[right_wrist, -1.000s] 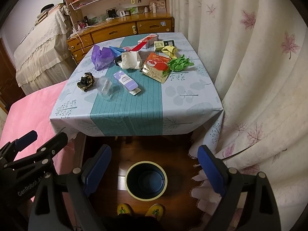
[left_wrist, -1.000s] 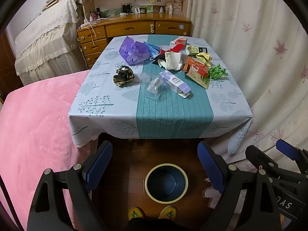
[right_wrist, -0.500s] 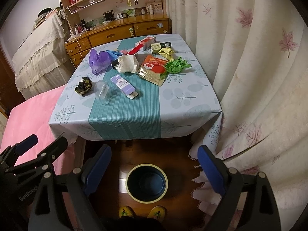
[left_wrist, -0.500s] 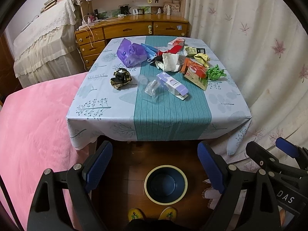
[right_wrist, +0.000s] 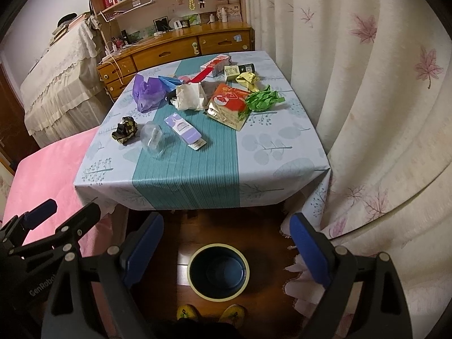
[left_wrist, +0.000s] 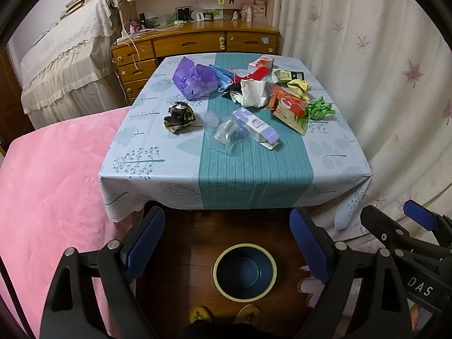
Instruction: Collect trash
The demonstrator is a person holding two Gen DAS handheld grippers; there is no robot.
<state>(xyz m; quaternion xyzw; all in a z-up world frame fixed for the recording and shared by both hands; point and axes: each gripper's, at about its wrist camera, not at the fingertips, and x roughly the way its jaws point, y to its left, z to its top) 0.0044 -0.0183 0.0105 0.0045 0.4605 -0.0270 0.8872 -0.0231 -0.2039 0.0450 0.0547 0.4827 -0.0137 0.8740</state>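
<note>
Trash lies on the table [left_wrist: 169,166]: a black-and-gold crumpled wrapper [left_wrist: 179,117], a clear plastic cup [left_wrist: 223,134], a lilac box [left_wrist: 255,127], a purple bag [left_wrist: 192,79], white paper [left_wrist: 252,93], an orange packet [left_wrist: 289,107] and green paper [left_wrist: 320,108]. A dark blue bin [left_wrist: 245,271] stands on the floor before the table. My left gripper [left_wrist: 227,243] is open and empty above the bin. My right gripper [right_wrist: 227,244] is open and empty above the bin [right_wrist: 219,271], right of the left one.
A pink bed [left_wrist: 48,192] lies left of the table. A flowered curtain [left_wrist: 381,84] hangs on the right. A wooden desk [left_wrist: 195,45] with shelves stands behind the table. The person's yellow slippers [left_wrist: 200,313] are at the bin's near side.
Both grippers have risen and tilted a little, so the table and bin sit slightly lower and smaller in view. Both stay open and empty.
</note>
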